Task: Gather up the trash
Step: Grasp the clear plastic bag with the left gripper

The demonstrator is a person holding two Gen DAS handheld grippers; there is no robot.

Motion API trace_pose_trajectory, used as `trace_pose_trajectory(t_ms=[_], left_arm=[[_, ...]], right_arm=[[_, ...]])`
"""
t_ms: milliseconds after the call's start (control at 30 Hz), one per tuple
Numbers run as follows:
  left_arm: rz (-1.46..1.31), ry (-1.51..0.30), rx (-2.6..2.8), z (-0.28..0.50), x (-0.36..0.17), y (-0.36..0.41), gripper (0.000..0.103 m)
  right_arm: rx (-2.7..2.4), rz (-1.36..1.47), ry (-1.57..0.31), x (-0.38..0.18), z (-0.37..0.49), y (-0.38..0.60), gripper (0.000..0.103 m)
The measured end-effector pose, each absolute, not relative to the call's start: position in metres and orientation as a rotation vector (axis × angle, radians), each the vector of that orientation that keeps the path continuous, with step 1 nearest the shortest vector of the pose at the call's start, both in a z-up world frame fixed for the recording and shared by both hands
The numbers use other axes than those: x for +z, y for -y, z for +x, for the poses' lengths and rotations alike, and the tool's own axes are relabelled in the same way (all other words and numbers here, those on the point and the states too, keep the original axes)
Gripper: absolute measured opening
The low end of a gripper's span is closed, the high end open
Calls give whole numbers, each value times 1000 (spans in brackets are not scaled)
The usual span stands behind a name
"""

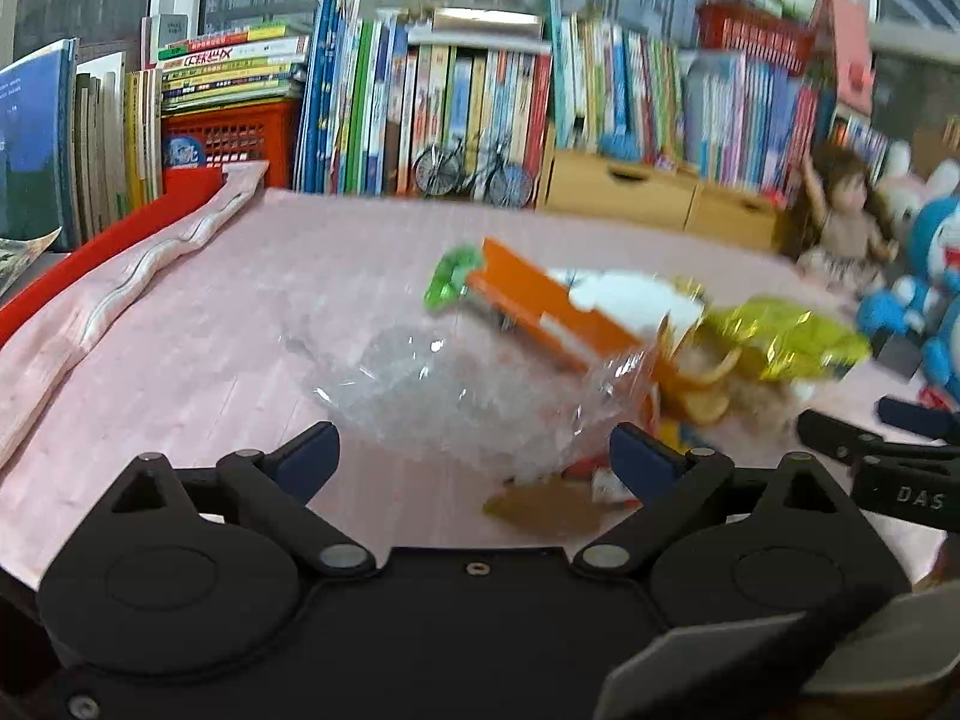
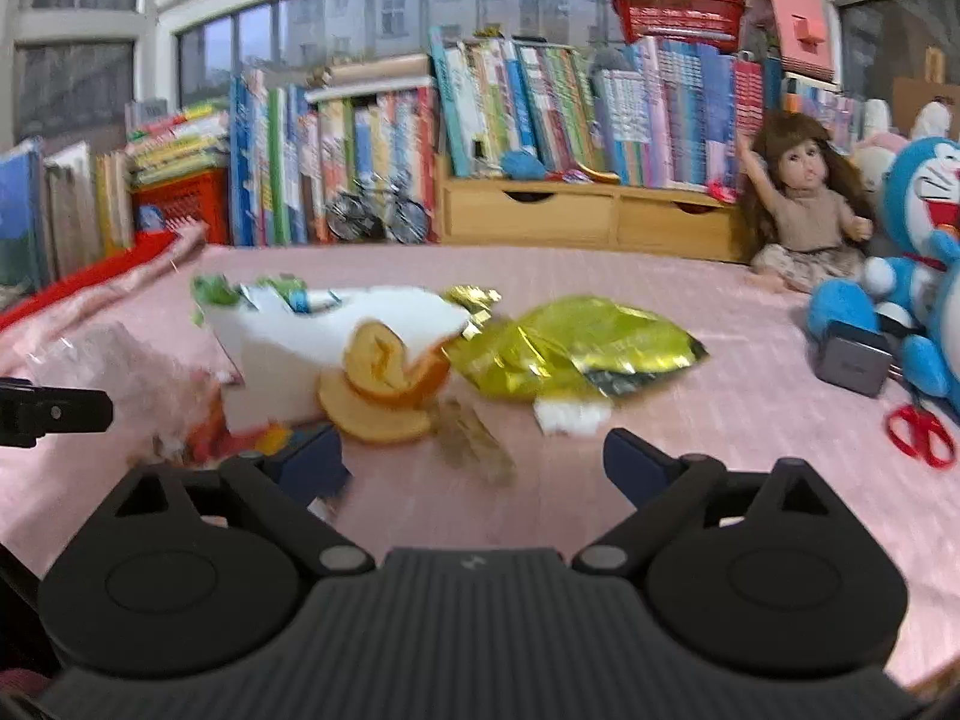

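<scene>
A heap of trash lies on the pink table. In the left wrist view a crumpled clear plastic bag sits just ahead of my open left gripper, with an orange and white carton and a yellow foil wrapper behind it. In the right wrist view orange peel, a white carton, the yellow foil wrapper, a brown scrap and a white tissue bit lie before my open right gripper. Nothing sits between either pair of fingers.
Rows of books and wooden drawers line the back. A doll, a blue plush toy, a grey box and red scissors occupy the right. A rolled pink cloth lies at left.
</scene>
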State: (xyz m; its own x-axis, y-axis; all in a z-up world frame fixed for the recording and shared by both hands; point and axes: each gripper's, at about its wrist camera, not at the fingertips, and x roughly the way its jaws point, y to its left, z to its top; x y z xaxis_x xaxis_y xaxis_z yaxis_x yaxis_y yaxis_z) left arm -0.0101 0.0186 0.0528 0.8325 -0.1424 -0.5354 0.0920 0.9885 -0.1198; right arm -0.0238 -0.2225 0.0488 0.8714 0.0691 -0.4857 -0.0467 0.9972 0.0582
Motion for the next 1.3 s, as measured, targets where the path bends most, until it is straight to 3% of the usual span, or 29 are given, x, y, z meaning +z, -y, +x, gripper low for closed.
trace_pose_trajectory(t_ms=[167,267,633,700,767,833,900,967,1067,1300], left_arm=[[-233,-566,-148,-10,55,-39,97],[-320,-590,-170,-4,52,-54,102],[-463,-722,-110,44,7,-69,101],[-461,-721,-109,48,6,-68,98],[-478,-718,-124,51,5,-66,85],[-510,-726,-141,53,6,-65,78],[-528,-722,-165,52,7,-63,69],[-530,-708,-175,47,11,-62,57],[-473,-661,-176,38,23,-56,53],[-417,-585,-198,13,52,-46,50]], right_arm=[[201,-3,-506,42,-17,208,92],[298,-17,-523,34,-11,198,92],[427,-187,-589,10,24,165,92],[447,-184,-611,6,27,163,89],[460,-178,-617,5,26,164,84],[479,-157,-623,5,24,165,76],[474,-134,-632,7,22,166,60],[477,-108,-633,8,19,169,54],[460,-88,-620,14,14,172,45],[415,-52,-602,36,3,179,43]])
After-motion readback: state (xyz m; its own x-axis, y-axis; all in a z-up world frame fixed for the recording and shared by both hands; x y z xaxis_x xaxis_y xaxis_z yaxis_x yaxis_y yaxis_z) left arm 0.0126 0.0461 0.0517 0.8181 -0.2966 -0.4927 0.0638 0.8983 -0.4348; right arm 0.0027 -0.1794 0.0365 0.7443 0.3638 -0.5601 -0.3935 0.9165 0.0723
